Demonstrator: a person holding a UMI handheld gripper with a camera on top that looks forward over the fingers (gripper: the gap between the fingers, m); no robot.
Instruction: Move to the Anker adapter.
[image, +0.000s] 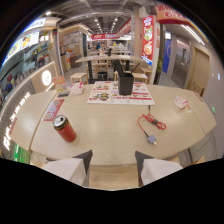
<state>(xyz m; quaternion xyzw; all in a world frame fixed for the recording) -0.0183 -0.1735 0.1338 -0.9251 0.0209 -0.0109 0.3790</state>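
A small grey adapter (152, 140) lies on the pale wooden table (107, 137), joined to a looped red cable (150, 121) that runs away from me. It rests ahead of my right finger and slightly to its right. My gripper (113, 161) hovers over the near table edge, open, with nothing between its white fingers (144, 162). A red drinks can (64, 128) stands ahead of the left finger, well apart from the adapter.
A black utensil holder (125, 83) stands on a printed menu mat (120, 93) at the far middle. A red leaflet (53, 109) and a small sign card (60, 85) lie far left, a white packet (181, 103) far right. Restaurant tables and stools stand beyond.
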